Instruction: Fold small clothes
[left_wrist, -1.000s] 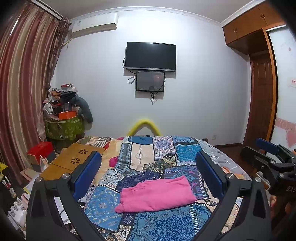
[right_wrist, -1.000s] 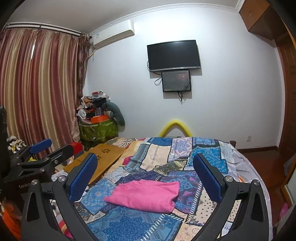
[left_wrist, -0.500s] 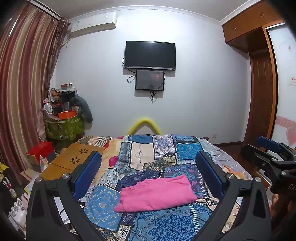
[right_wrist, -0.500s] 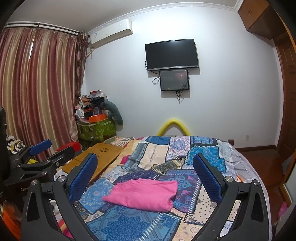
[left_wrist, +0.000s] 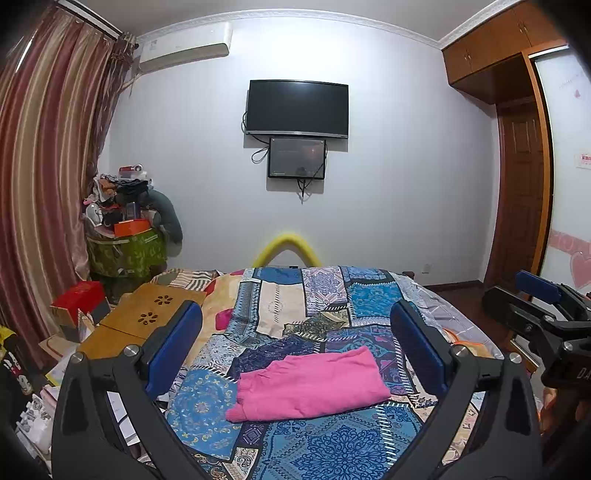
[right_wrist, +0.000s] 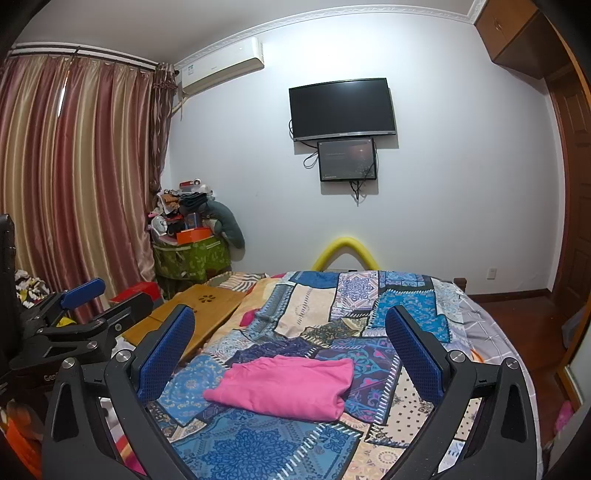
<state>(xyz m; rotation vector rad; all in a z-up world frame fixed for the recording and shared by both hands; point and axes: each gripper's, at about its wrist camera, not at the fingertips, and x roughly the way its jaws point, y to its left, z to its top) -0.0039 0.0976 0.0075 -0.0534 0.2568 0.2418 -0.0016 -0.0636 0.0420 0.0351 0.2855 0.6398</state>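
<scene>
A pink garment (left_wrist: 308, 384) (right_wrist: 284, 386) lies folded into a flat rectangle on the patchwork bedspread (left_wrist: 325, 299) (right_wrist: 369, 295). My left gripper (left_wrist: 295, 332) is open, held above and short of the garment, with nothing between its blue pads. The right gripper (right_wrist: 290, 336) is open too and equally empty, raised in front of the cloth. Each gripper shows at the edge of the other's view: the right one (left_wrist: 543, 306) at the right, the left one (right_wrist: 88, 306) at the left.
A wooden lap table (left_wrist: 144, 321) rests on the bed's left side beside a red box (left_wrist: 79, 295). A cluttered green bin (left_wrist: 125, 251) stands by the striped curtains (right_wrist: 74, 166). A yellow foam arch (right_wrist: 345, 251) rises behind the bed. A wooden door (left_wrist: 521, 195) is at right.
Both grippers have tilted or lifted slightly, so the room has slid a little in both views. The pink garment has stayed put and both grippers remain open.
</scene>
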